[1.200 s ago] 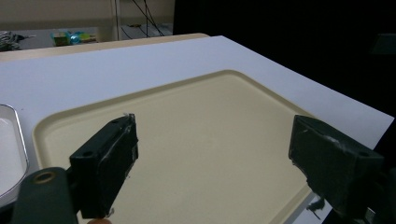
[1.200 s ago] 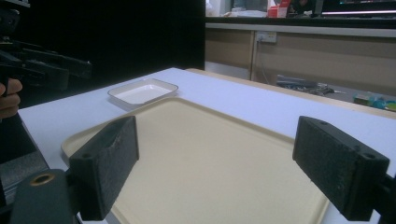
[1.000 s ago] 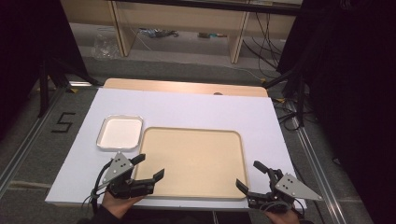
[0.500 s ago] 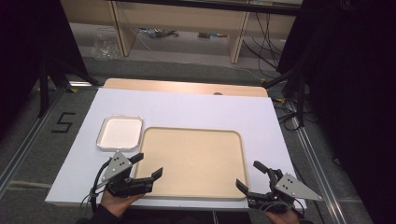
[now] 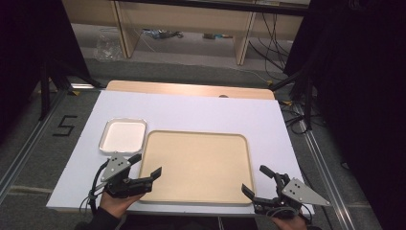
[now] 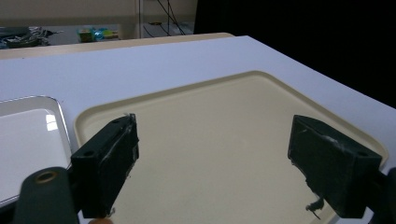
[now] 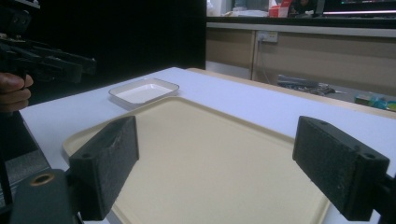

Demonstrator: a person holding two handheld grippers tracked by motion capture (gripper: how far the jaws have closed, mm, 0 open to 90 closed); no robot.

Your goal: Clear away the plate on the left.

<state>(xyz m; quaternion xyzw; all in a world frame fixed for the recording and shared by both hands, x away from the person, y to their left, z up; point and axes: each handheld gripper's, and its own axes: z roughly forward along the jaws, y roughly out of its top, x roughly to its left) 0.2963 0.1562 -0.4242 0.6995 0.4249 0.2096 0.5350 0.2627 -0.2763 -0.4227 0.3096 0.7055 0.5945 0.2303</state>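
A wide beige tray [image 5: 197,165] with rounded corners and a low raised rim lies flat and bare on the near half of the white table [image 5: 191,108], its near edge close to the table's front. Just beside its far left corner sits a small white dish [image 5: 122,135], also bare. Since a second ago the left gripper [image 5: 146,168] has edged slightly farther over the tray's near left corner, while the right gripper [image 5: 256,181] has kept its place at the near right corner. Both pairs of jaws stand wide apart and hold nothing; in each gripper view the tray's plain surface shows between them, and whether they touch it I cannot tell.
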